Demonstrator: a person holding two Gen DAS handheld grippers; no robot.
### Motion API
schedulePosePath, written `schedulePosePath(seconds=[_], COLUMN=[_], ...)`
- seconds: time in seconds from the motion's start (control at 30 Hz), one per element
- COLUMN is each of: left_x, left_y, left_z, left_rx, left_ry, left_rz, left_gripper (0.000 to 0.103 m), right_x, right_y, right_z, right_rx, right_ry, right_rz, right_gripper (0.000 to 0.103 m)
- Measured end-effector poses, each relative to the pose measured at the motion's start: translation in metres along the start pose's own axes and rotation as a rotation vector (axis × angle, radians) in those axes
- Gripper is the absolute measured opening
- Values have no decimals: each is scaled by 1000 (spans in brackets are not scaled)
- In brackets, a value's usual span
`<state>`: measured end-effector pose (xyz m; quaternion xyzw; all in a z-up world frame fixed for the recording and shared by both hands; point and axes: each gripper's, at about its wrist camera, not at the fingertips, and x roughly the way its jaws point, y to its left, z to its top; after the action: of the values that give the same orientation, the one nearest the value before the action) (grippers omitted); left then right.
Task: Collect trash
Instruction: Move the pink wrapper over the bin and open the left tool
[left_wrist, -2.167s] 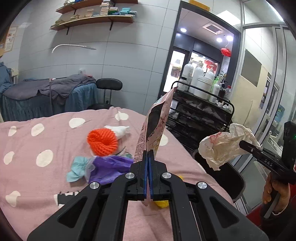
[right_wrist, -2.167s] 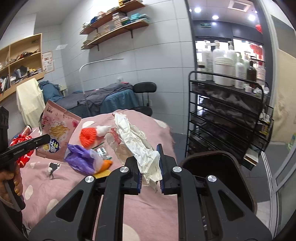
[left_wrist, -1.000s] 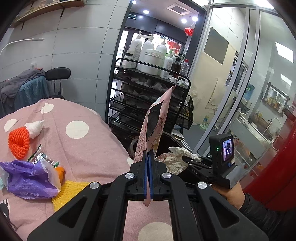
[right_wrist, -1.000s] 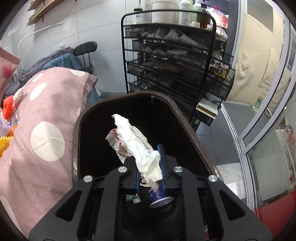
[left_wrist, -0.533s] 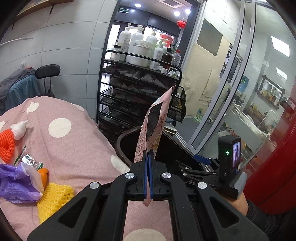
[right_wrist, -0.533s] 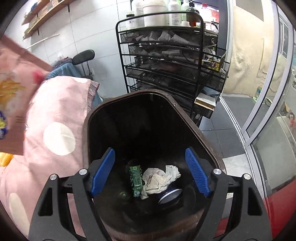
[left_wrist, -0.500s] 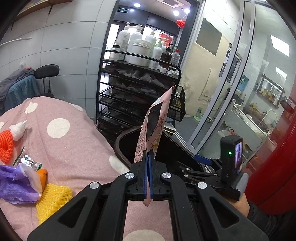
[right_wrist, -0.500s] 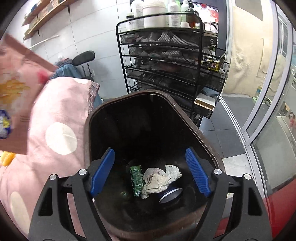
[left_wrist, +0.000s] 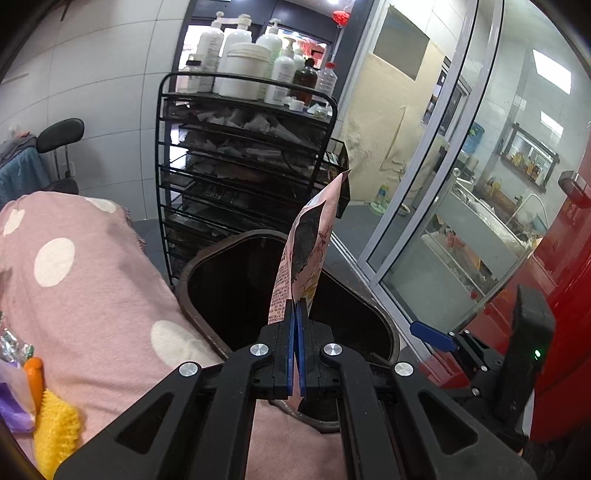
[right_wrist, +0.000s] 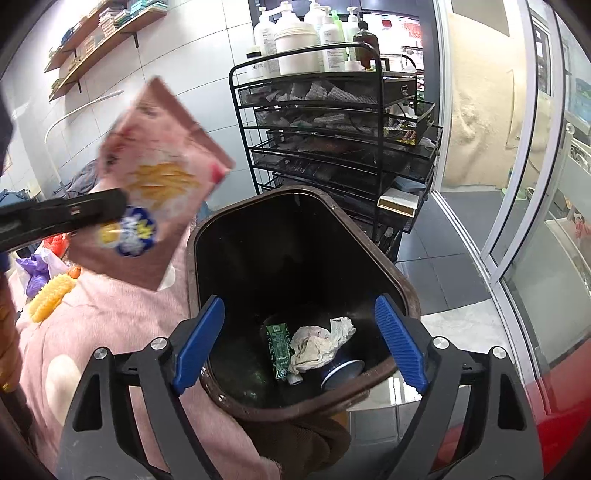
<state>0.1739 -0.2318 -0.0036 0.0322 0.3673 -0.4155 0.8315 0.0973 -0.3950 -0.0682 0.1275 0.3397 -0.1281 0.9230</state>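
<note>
My left gripper is shut on a pink snack bag and holds it upright over the near rim of the brown trash bin. In the right wrist view the bag hangs left of the bin, pinched by the left gripper. My right gripper is open and empty above the bin mouth. At the bin's bottom lie a crumpled white paper, a green packet and a blue-rimmed cup.
The pink dotted bed cover lies left of the bin, with a yellow foam net, a purple bag and an orange item on it. A black wire rack with bottles stands behind the bin. A glass door is on the right.
My right gripper opened and dropped the crumpled paper into the bin. My left gripper carried the snack bag from over the bed to the bin's rim.
</note>
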Motion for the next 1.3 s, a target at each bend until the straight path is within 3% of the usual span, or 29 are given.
schedulePosePath(seconds=[0.93, 0.97, 1.03, 1.1, 1.2, 1.3], left_x=[87, 87, 86, 82, 72, 64], left_y=[-18, -19, -22, -22, -19, -18], left_z=[9, 9, 9, 9, 10, 10], left_rx=[0, 8, 21, 16, -7, -21], left_ry=[190, 191, 185, 160, 112, 90], left_rz=[8, 15, 31, 37, 41, 32], left_gripper=[3, 7, 25, 62, 81, 89], right_x=[-21, -21, -21, -22, -21, -19], right_y=[-9, -9, -10, -11, -13, -14], right_z=[-37, -37, -38, -37, -38, -39], right_rx=[24, 24, 25, 28, 30, 33], right_ry=[45, 45, 47, 48, 49, 54], right_rz=[14, 15, 14, 15, 12, 14], right_gripper=[84, 84, 86, 87, 88, 88])
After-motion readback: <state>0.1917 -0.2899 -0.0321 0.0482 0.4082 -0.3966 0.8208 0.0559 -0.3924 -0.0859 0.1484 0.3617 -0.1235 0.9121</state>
